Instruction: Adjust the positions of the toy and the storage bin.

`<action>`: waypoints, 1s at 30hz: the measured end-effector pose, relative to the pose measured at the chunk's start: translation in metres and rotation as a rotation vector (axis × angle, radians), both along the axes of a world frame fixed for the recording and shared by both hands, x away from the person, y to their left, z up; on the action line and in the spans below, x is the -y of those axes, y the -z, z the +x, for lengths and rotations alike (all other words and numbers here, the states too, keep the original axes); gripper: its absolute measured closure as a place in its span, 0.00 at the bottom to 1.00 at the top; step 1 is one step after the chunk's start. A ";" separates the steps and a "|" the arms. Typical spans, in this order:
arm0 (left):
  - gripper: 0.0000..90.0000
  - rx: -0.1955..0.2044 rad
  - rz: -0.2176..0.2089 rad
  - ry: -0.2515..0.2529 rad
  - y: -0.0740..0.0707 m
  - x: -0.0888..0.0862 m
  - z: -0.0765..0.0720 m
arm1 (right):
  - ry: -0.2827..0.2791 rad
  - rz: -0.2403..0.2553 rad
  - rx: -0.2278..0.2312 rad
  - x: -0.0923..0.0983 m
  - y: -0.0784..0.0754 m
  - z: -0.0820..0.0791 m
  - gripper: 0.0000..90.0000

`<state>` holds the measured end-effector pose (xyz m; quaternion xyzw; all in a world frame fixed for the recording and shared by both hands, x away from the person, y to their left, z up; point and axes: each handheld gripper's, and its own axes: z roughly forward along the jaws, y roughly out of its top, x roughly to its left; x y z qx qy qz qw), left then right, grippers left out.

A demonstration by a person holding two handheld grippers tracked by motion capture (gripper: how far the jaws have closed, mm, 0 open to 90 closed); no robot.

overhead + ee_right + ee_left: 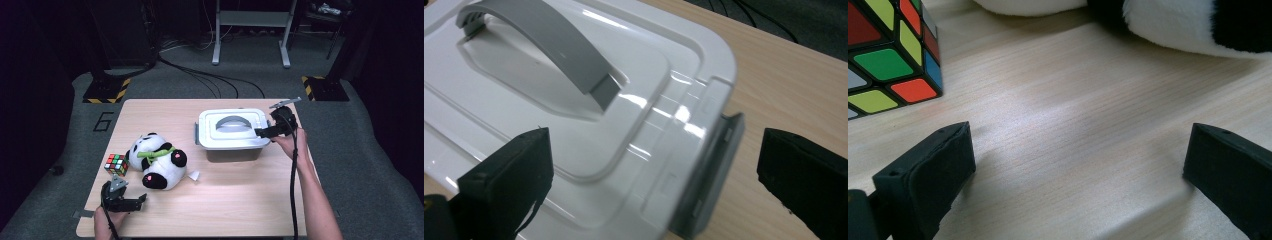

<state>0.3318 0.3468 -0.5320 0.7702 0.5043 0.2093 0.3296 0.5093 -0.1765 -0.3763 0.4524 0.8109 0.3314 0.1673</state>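
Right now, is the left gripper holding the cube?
No, the left gripper stands open over bare table, with the cube off to one side.

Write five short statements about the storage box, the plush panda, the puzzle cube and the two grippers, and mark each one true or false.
1. The white plastic storage box has its lid with the grey arched handle on. True.
2. The right gripper is clamped on that handle. False: its jaws are open, straddling the grey latch at the box's end.
3. The black-and-white plush panda lies on the wooden table beside the box. True.
4. The left gripper holds the multicoloured puzzle cube. False: it is open over bare table.
5. The cube sits on the box lid. False: it rests on the table beside the panda.
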 end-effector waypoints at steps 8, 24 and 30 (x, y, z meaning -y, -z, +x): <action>0.00 0.000 0.001 0.001 0.000 0.000 0.000 | -0.119 -0.029 0.045 -0.035 0.000 0.012 0.16; 0.00 0.000 0.000 0.000 0.000 0.000 0.000 | -0.217 0.007 0.023 -0.040 0.009 0.026 0.66; 0.00 0.000 0.001 0.001 0.000 0.000 0.000 | -0.210 0.003 0.012 -0.039 0.008 0.021 0.67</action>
